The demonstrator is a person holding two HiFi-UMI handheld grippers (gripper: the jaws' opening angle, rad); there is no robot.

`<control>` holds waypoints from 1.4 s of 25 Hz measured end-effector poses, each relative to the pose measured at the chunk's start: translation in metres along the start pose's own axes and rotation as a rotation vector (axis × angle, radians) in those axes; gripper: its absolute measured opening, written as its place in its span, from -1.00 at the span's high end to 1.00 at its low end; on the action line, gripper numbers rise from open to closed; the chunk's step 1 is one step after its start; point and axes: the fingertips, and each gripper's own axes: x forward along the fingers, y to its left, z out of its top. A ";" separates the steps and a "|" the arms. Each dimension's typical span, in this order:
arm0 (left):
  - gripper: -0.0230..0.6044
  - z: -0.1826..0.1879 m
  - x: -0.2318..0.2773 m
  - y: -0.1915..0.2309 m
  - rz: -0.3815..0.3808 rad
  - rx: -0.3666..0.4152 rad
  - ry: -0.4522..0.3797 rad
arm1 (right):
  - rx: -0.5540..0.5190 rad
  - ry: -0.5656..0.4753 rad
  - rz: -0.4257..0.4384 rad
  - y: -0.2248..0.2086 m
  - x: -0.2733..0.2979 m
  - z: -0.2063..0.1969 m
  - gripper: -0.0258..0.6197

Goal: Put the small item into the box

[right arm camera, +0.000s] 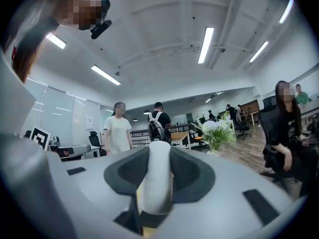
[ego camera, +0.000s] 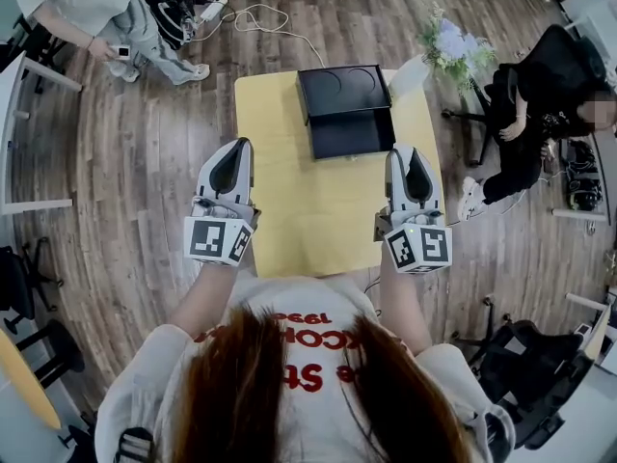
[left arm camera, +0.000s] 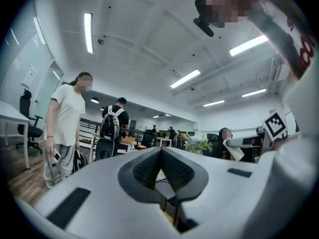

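- Right fingers (right arm camera: 192,173) clamp the small white cylinder (right arm camera: 158,178); left fingers (left arm camera: 142,171) closed, empty.
- Cylinder looks light, rigid and smooth, so probably slippery; grip across its round sides.

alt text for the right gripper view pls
The right hand-held gripper is closed on a small white cylinder between its dark pads. Behind it is an office with two standing people, flowers at right and strip lights overhead.

Red print on the person's white T-shirt (ego camera: 310,328) is half hidden by hair, and only a number that seems to be 1990 can be read.
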 end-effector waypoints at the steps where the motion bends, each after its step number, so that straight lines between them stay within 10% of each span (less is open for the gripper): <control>1: 0.90 0.000 0.000 -0.001 0.001 0.001 -0.001 | 0.000 -0.004 0.005 0.000 0.000 0.002 0.51; 11: 0.90 -0.013 0.007 0.004 0.017 -0.002 0.024 | -0.034 0.082 0.039 -0.004 0.021 -0.018 0.51; 35: 0.90 -0.103 0.031 0.009 0.039 -0.021 0.195 | -0.223 0.600 0.078 -0.055 0.119 -0.221 0.43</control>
